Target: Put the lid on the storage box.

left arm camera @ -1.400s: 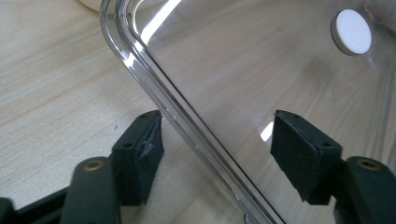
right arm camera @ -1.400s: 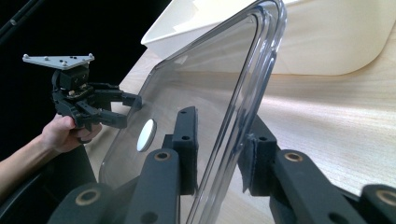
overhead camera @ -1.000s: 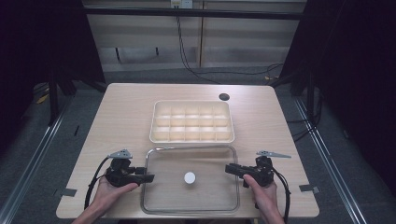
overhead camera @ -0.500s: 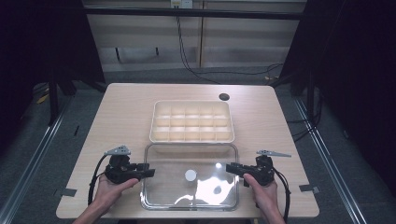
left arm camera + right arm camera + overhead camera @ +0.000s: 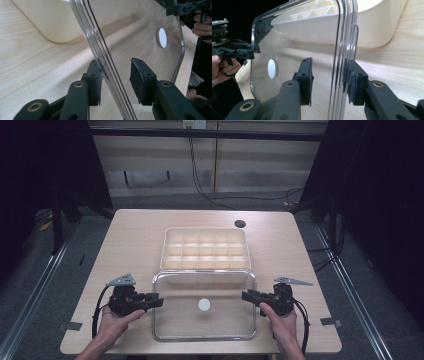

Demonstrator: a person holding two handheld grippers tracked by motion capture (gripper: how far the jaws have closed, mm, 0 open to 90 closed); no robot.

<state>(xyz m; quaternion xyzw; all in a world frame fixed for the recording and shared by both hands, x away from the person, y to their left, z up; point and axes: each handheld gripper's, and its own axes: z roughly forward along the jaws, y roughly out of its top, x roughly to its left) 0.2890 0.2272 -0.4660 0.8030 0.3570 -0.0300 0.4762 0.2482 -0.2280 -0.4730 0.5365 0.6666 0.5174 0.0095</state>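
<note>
Pale wooden table (image 5: 135, 245) fronts a dark room. On its near half lies a clear rectangular plastic lid (image 5: 220, 320) with a white round disc (image 5: 204, 304) at its centre, just before a cream compartmented plastic tray (image 5: 205, 249). The left gripper (image 5: 156, 301) straddles the lid's left rim, jaws spread, one pad touching. The right gripper (image 5: 246, 295) straddles the right rim likewise, not clamped.
</note>
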